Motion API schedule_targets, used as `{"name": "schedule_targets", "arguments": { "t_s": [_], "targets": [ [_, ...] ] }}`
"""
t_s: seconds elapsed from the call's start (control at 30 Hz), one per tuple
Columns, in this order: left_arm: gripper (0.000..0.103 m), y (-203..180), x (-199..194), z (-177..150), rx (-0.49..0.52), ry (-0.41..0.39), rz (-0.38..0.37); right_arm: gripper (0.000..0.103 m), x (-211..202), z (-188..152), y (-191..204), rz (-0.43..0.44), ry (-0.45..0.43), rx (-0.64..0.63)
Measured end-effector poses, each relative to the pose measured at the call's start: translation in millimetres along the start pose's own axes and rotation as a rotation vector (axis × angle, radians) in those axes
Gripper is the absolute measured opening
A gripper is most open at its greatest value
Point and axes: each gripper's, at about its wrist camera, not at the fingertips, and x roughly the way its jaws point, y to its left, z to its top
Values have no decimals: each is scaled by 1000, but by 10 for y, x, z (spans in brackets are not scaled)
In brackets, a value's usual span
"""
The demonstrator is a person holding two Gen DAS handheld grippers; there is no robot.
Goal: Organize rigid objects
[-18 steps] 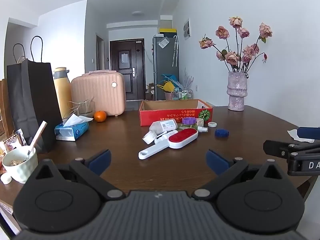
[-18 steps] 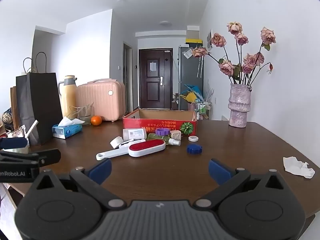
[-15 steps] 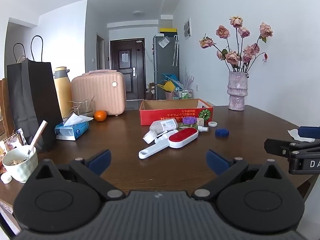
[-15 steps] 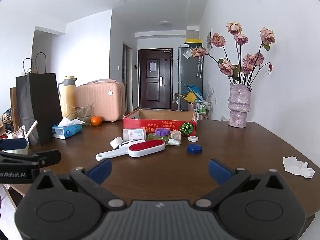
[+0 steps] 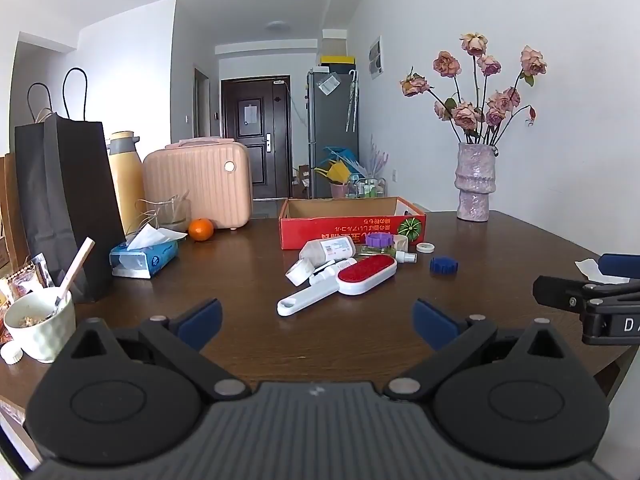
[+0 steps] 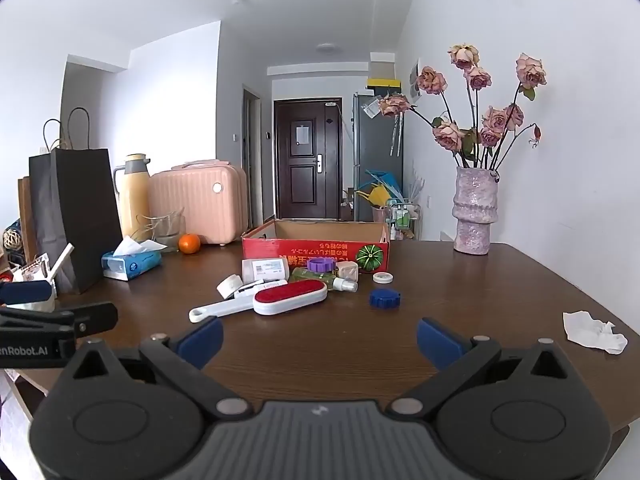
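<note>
Straight ahead of both grippers stretches a dark brown wooden table (image 5: 248, 320), its far edge giving onto a hallway. At the hallway's end stands a dark panelled door (image 6: 307, 160) with a paper sheet on it; just right of it is a tall grey fridge (image 5: 333, 132) with a yellow box on top. White walls (image 6: 560, 80) close the room to the right and left, under a white ceiling with a round flush lamp (image 6: 326, 48). Even daylight fills the space, with no window in view
</note>
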Motion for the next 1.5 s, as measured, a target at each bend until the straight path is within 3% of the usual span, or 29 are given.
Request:
{"name": "schedule_targets", "arguments": {
  "t_s": [1.5],
  "targets": [
    [103, 19, 38, -35, -3, 5, 2, 103, 2, -2, 2, 0, -1, 1]
  ]
}}
